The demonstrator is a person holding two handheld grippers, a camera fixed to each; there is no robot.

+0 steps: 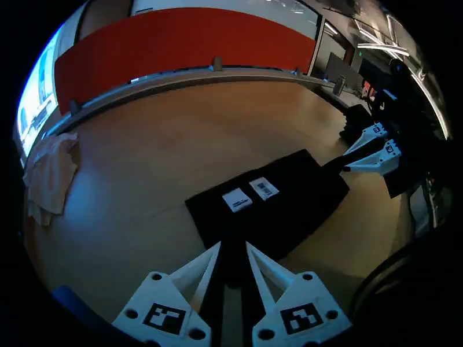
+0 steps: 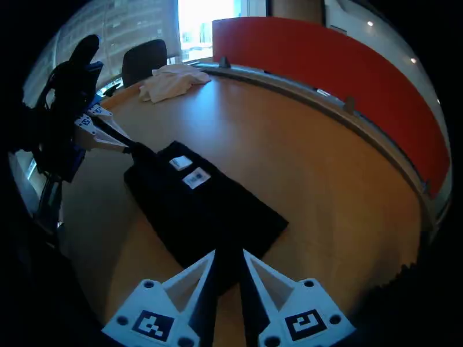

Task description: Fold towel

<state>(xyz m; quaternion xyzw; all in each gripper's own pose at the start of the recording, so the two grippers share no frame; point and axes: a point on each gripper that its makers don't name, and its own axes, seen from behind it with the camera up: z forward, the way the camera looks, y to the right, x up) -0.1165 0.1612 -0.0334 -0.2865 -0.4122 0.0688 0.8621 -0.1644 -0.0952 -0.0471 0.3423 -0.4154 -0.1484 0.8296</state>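
A black towel (image 1: 272, 202) with two white tags (image 1: 250, 194) lies stretched over the wooden table. My left gripper (image 1: 232, 250) is shut on its near corner, the cloth pinched between the white fingers (image 1: 199, 269). In that view the other gripper (image 1: 347, 161) grips the far corner. In the right gripper view the same towel (image 2: 197, 202) runs away from my right gripper (image 2: 229, 254), which is shut on its near edge. The far gripper (image 2: 124, 146) there holds the opposite corner, pulling it to a point.
A crumpled cream cloth (image 1: 49, 173) lies at the table's edge, also visible as a cream cloth (image 2: 171, 81) near a dark office chair (image 2: 144, 58). A red partition (image 1: 185, 46) runs behind the curved table rim (image 2: 347, 124). A person's dark sleeve (image 2: 58, 115) is beside the far gripper.
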